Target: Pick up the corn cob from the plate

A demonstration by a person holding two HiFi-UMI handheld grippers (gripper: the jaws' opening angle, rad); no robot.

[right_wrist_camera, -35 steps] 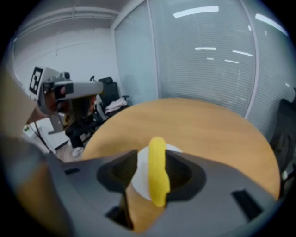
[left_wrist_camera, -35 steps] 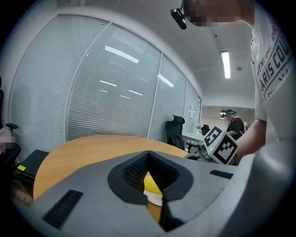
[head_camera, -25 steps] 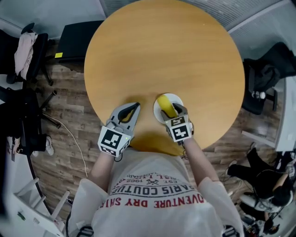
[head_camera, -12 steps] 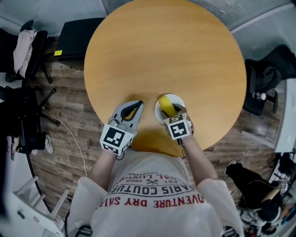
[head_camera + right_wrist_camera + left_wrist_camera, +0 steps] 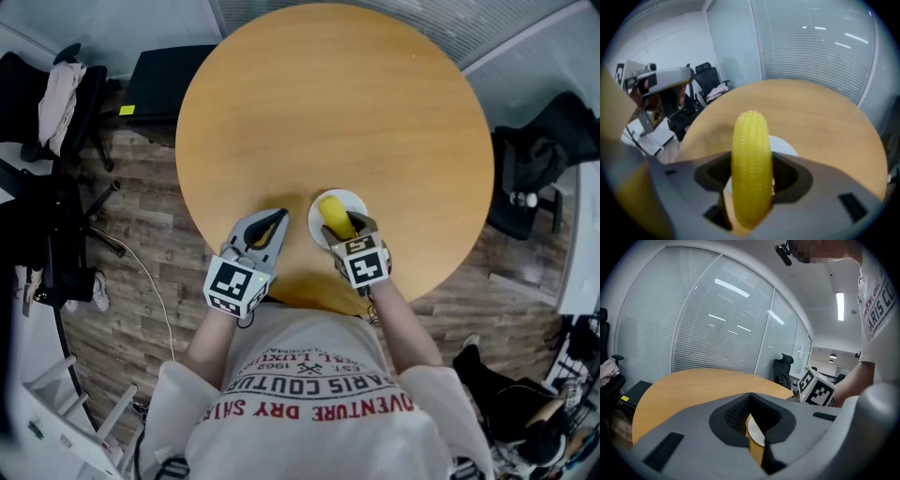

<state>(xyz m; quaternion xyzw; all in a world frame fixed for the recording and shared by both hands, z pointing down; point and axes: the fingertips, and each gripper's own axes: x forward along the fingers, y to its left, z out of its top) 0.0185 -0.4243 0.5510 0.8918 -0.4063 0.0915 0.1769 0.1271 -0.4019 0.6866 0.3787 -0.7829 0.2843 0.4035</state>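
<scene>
**Mia:** Where is the corn cob (image 5: 751, 164)?

**Ben:** It is in the right gripper (image 5: 349, 228). The two jaws stand wide apart, and the fat yellow cob fills the gap. One pad pushes on each side of it.

**Mia:** Which way does it point?

**Ben:** It sticks out past the fingertips, away from the person, with its round end in front.

**Mia:** And the plate (image 5: 358, 201)?

**Ben:** The small white plate sits on the round brown table (image 5: 328, 103), close to the edge nearest the person. The cob is right over it. I can't tell if the cob's underside touches the plate.

**Mia:** What about the other hand?

**Ben:** The left gripper (image 5: 278, 216) is over the same near edge of the table, just beside the plate on its left side. It does not touch the plate.

**Mia:** Is there anything in it?

**Ben:** No. Its fingertips meet at the front, so the jaws are pulled in tight with nothing between them. Lower down a thin slit shows a bit of the white plate and the brown table behind
</scene>
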